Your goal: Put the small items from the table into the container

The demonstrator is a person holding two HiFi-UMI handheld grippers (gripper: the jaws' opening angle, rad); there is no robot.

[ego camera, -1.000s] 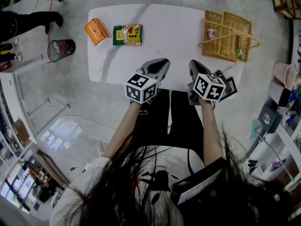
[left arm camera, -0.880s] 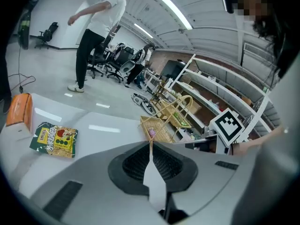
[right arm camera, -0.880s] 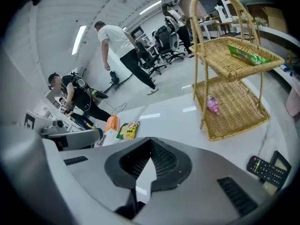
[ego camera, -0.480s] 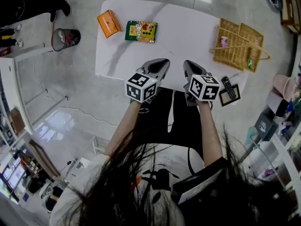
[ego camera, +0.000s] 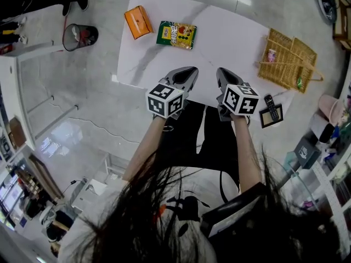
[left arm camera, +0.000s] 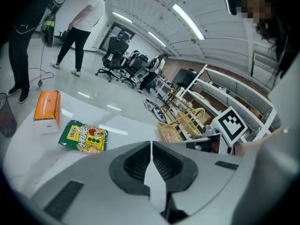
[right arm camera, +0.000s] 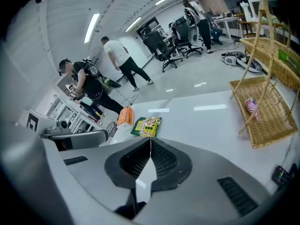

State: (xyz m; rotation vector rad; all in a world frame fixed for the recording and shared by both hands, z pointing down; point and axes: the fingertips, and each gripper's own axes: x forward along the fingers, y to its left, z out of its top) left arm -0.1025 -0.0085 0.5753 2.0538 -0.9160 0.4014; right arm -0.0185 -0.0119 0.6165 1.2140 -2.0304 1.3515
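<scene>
On the white table (ego camera: 230, 43) lie an orange box (ego camera: 137, 22) (left arm camera: 47, 108) (right arm camera: 124, 116) and a green-and-yellow snack packet (ego camera: 176, 34) (left arm camera: 83, 137) (right arm camera: 147, 125) at the far left. At the table's right end stands a wicker basket (ego camera: 288, 61) (right arm camera: 265, 108) (left arm camera: 173, 128) with a small pink item (ego camera: 271, 55) (right arm camera: 252, 106) and a green one (ego camera: 298, 83) inside. My left gripper (ego camera: 186, 76) (left arm camera: 151, 144) and right gripper (ego camera: 225, 76) (right arm camera: 150, 141) hover side by side over the table's near edge, both shut and holding nothing.
A dark remote on a small black tray (ego camera: 271, 114) lies at the table's near right corner. A waste bin (ego camera: 80, 36) stands on the floor left of the table. People stand in the background beyond the table, with office chairs and shelving around.
Both grippers have drifted left along the table's near edge. The basket and remote now lie farther right in the head view, and the box and packet sit closer to centre.
</scene>
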